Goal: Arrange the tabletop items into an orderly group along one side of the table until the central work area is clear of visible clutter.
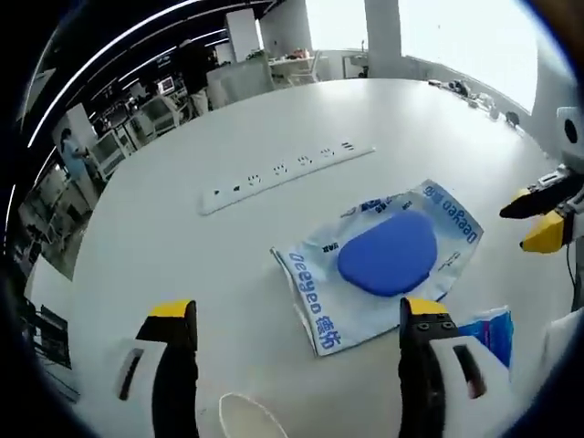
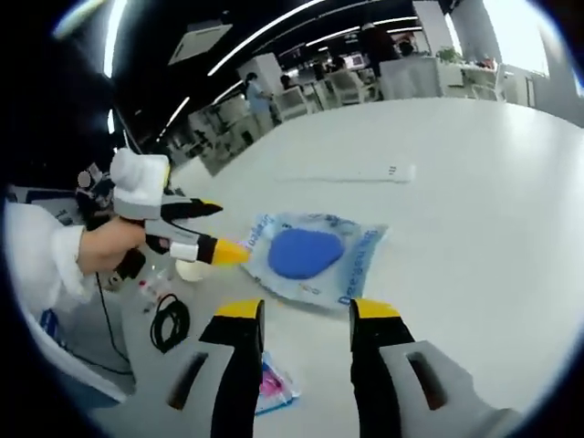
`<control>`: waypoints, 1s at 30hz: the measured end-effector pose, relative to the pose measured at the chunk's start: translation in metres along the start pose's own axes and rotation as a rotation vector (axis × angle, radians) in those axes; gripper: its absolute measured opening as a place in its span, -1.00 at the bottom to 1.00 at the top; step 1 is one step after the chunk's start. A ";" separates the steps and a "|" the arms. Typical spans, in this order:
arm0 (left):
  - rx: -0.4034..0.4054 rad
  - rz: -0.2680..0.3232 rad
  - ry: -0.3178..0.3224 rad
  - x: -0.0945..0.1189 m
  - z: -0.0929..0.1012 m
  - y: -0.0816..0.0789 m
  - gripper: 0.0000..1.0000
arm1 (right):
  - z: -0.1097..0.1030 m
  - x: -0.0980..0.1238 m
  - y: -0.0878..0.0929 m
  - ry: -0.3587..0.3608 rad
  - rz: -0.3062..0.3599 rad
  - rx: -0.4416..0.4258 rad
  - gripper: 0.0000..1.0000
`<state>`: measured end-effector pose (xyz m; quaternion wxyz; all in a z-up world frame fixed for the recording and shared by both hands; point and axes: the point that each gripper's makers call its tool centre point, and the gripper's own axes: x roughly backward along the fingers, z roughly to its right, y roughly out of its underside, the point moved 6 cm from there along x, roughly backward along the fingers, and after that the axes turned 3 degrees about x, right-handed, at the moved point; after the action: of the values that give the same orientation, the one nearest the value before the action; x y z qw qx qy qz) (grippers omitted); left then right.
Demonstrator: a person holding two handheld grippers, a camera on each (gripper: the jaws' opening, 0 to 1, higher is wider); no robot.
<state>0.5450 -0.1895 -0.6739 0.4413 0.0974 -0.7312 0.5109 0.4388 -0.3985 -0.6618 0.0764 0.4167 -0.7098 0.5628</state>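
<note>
- In the left gripper view, the left tool (image 1: 297,321) stands wide and holds nothing, hovering over the white bench (image 1: 164,219).
- A white cup rim (image 1: 246,418) sits low between its jaws; a small blue packet (image 1: 491,330) lies just beside the right-hand jaw.
- Beyond the jaws lies the white pouch (image 1: 365,274) with blue lettering, flat on the bench, a blue oval pad (image 1: 388,253) resting on top of it.
- Farther off, a white power strip (image 1: 287,173) lies apart from the pouch.
- In the right gripper view, the right tool (image 2: 298,319) is likewise wide and empty, with a pink-and-blue wrapper (image 2: 274,388) under its left-hand jaw.
- A coiled black cable (image 2: 170,321) lies to the left, near the bench edge.
- The pouch lies just ahead of these jaws, the left tool's yellow tips near its edge.
</note>
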 end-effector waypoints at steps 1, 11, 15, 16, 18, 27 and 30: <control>0.002 0.009 -0.009 0.002 -0.002 -0.001 0.95 | -0.001 -0.001 0.001 -0.005 -0.008 0.001 -0.26; 0.024 0.063 -0.007 0.028 -0.006 -0.008 0.97 | -0.007 0.005 0.000 -0.019 0.006 -0.026 -0.25; 0.042 0.062 -0.007 0.036 -0.003 -0.004 0.95 | -0.009 0.012 0.002 -0.020 0.021 -0.040 -0.26; 0.042 0.064 -0.005 0.038 0.000 -0.003 0.95 | -0.010 0.013 0.003 -0.022 0.021 -0.039 -0.26; 0.042 0.068 -0.001 0.042 0.003 -0.001 0.94 | -0.010 0.016 0.006 -0.026 0.017 -0.039 -0.25; 0.045 0.087 0.034 0.066 0.027 0.020 0.92 | -0.010 0.032 0.019 -0.034 0.018 -0.081 -0.29; 0.069 0.077 0.040 0.074 0.029 0.030 0.90 | -0.009 0.037 0.021 -0.049 0.038 -0.136 -0.29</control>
<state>0.4676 -0.1774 -0.6411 0.4322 0.0739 -0.7075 0.5542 0.3974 -0.4095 -0.6528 0.0765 0.4106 -0.7557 0.5045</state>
